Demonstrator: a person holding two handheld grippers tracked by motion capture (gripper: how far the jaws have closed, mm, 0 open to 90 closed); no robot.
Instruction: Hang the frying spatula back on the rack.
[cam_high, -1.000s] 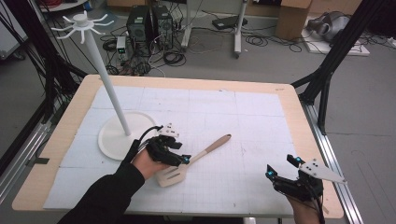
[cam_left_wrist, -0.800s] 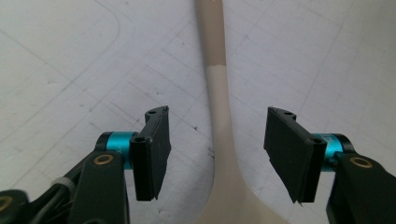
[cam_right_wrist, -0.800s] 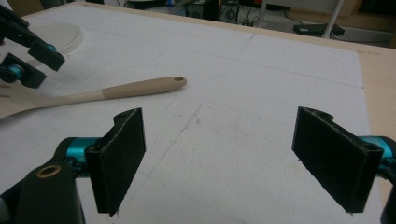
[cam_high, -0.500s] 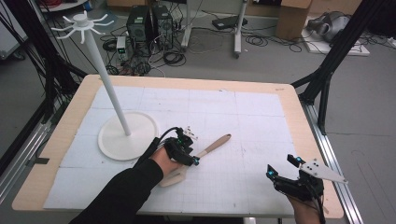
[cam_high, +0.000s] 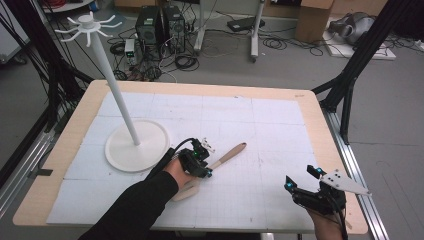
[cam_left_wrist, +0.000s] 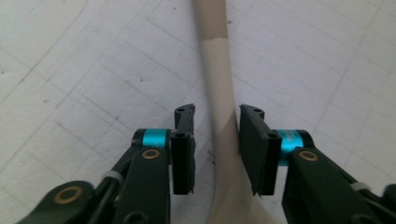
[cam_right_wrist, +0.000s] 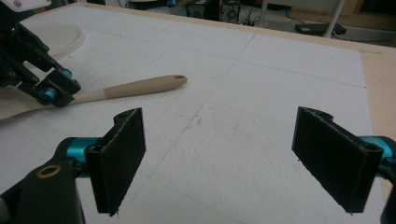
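Spatula (cam_high: 220, 161) lies flat on the bench (cam_high: 280, 125), centre-front, handle end pointing toward 2 o'clock, blade toward 8. Left gripper (cam_left_wrist: 216, 135) straddles the neck where handle meets blade; jaws part-open, a gap showing on one side, nothing clamped yet. Right gripper (cam_right_wrist: 233, 154) hovers at 5 o'clock, jaws wide, empty. Risk: jaws look off-centre on the tapering neck, so closing here could twist or skid the spatula against the bench.
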